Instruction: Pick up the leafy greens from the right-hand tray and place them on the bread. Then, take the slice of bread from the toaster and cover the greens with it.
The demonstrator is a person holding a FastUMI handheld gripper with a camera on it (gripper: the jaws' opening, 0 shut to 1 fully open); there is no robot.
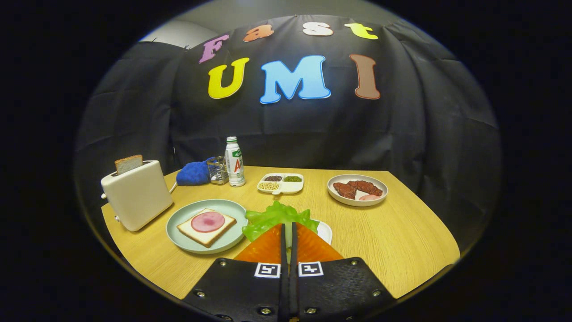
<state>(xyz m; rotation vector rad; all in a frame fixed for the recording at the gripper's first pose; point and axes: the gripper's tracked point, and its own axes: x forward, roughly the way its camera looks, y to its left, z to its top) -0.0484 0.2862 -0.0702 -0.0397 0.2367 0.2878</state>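
Wooden worktop (380, 232) fills the booth, with dark cloth hung behind it. Far left we see the toaster (136, 194), one slice (128, 163) standing up out of its slot. Just beside it sits a pale plate (178, 219) carrying the bread (206, 227), topped with a round of ham (208, 221). Behind these lie a blue cloth (193, 174), a small glass (218, 170) and a bottle (234, 162), then a divided dish (281, 183) of beans and seeds.

Next come the greens (275, 217), lying on a white tray (325, 231) just right of the plate, their near edge tucked between the tips of our tool (288, 232). Its fingers stand almost closed, a thin gap between them with green showing in it; we judge they are pinching the leaf, though we cannot tell how firmly.

The leaf looks very light, soft and floppy, so it should drape and may slip or tear. We would grip a thick ruffled fold near the edge, not a single thin layer.

Far right, a bowl (357, 190) holds cuts of meat.
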